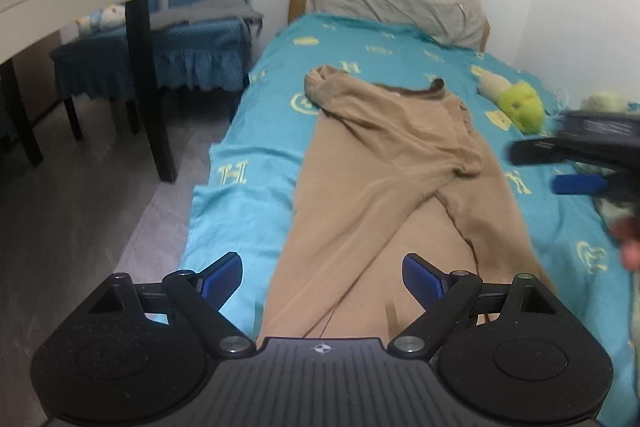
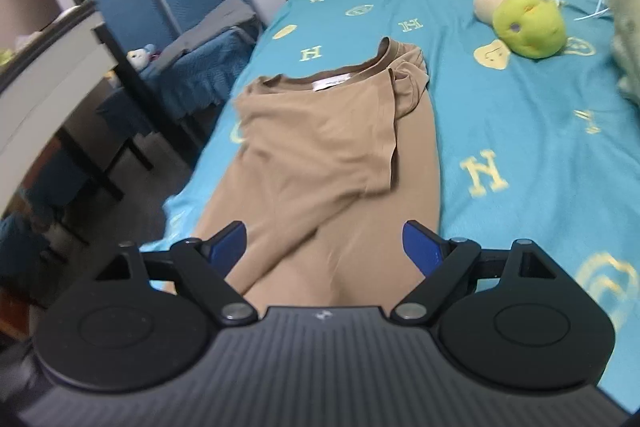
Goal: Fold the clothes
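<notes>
Both claws wide and empty over tan shirt [image 2: 332, 131] with sides folded in: left gripper [image 1: 322, 281] and right gripper [image 2: 324, 247] should pinch the 6 o'clock hem corners, fold toward 12 o'clock collar [image 2: 348, 77]

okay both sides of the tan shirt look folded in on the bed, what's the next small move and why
Probably lower both grippers to the near hem of the tan shirt and pinch it, ready to fold it up toward the collar. Both sleeves already lie folded inward, leaving a long narrow strip on the blue bedspread. The left gripper and right gripper stand open, holding nothing, above the shirt's near end.
</notes>
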A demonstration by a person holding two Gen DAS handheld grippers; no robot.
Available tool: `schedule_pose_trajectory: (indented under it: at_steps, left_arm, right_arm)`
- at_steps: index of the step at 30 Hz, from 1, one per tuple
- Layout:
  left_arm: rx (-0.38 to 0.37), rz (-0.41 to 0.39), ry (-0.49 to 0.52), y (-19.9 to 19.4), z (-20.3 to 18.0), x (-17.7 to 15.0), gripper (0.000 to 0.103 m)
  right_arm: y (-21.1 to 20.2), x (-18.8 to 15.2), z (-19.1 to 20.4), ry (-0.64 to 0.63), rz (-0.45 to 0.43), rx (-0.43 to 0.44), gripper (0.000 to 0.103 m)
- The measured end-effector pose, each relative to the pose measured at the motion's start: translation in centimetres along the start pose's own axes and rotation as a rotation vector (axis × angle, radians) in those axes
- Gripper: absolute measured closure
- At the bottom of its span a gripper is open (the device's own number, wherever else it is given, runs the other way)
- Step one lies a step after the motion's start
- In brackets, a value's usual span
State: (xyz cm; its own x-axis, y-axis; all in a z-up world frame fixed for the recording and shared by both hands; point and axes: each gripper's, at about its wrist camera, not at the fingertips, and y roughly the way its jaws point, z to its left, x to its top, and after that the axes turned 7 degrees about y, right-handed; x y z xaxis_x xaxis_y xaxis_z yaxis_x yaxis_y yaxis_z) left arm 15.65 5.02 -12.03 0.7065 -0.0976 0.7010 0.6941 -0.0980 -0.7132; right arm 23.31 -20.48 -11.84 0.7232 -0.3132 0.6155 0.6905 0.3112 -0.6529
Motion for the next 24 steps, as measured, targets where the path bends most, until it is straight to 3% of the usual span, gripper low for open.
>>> schedule_pose_trajectory:
  at_steps: [7,10,13,19,22,24]
  left_arm:
    - [-0.148,0.247,-0.028,-0.6,5.0,-0.1,0.027]
    - [-0.216,0.348,-0.031,0.1,7.2,-0.7,0.028]
    - [-0.275,0.441,-0.07,1.0,9.3,-1.5,0.032]
    - [-0.251,0.567,0.002,2.7,10.9,-3.7,0.036]
    - [-0.26,0.633,0.036,3.4,10.4,-4.7,0.05]
    - [-0.251,0.641,0.082,2.9,9.5,-4.6,0.074]
  right_arm:
    - [-9.4,-5.7,-1.7,0.103,0.013,0.089,0.016]
    - [-9.4,-6.1,-3.2,0.166,0.033,0.03,0.016]
    - [-8.0,-4.5,-3.7,0.202,0.029,0.038,0.016]
    - [-6.3,-3.0,-3.7,0.221,0.035,0.07,0.016]
    - [-6.4,-2.9,-3.8,0.209,0.033,0.073,0.016]
    - [-6.4,-2.9,-3.9,0.201,0.032,0.075,0.016]
